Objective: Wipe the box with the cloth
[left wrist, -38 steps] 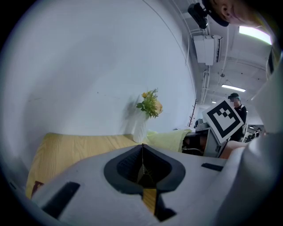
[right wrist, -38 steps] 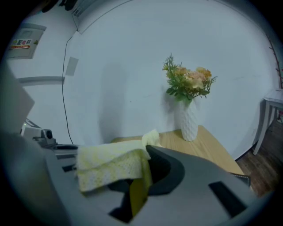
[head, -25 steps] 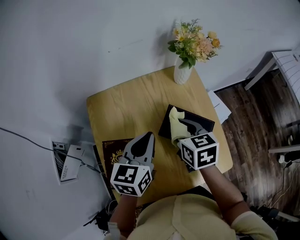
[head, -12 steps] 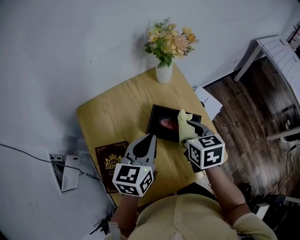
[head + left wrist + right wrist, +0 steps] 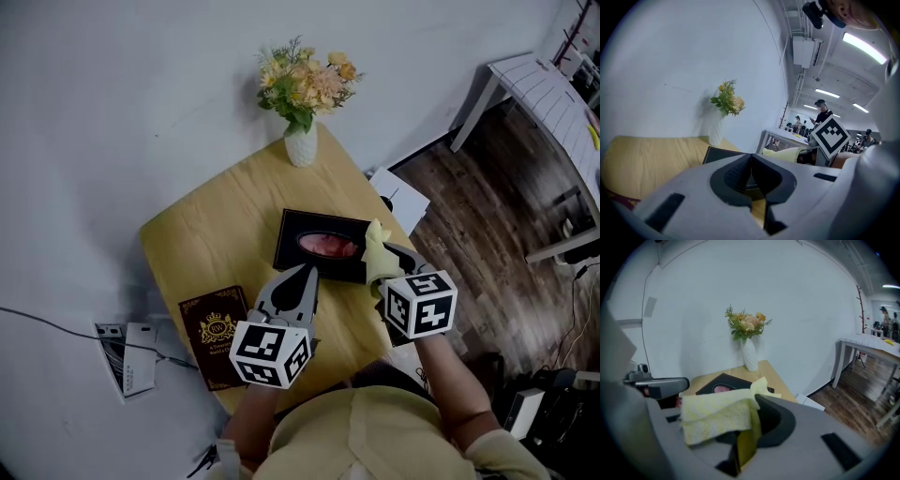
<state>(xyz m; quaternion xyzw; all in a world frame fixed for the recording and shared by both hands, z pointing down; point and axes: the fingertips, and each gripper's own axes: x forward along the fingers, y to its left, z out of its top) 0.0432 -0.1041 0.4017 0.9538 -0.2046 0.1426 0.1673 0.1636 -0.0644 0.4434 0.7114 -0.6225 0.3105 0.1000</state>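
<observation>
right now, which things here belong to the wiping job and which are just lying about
Job in hand: box, yellow cloth, right gripper holding it.
Lying about: vase of flowers, brown booklet, left gripper, shut and empty.

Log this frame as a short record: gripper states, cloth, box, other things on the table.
left gripper: shut, empty, tips by the near edge of the box
right gripper: shut on the cloth
box: black, flat on the table, pink oval on top
cloth: at the box's right end; contact unclear
also on table: vase of flowers, dark red booklet
</observation>
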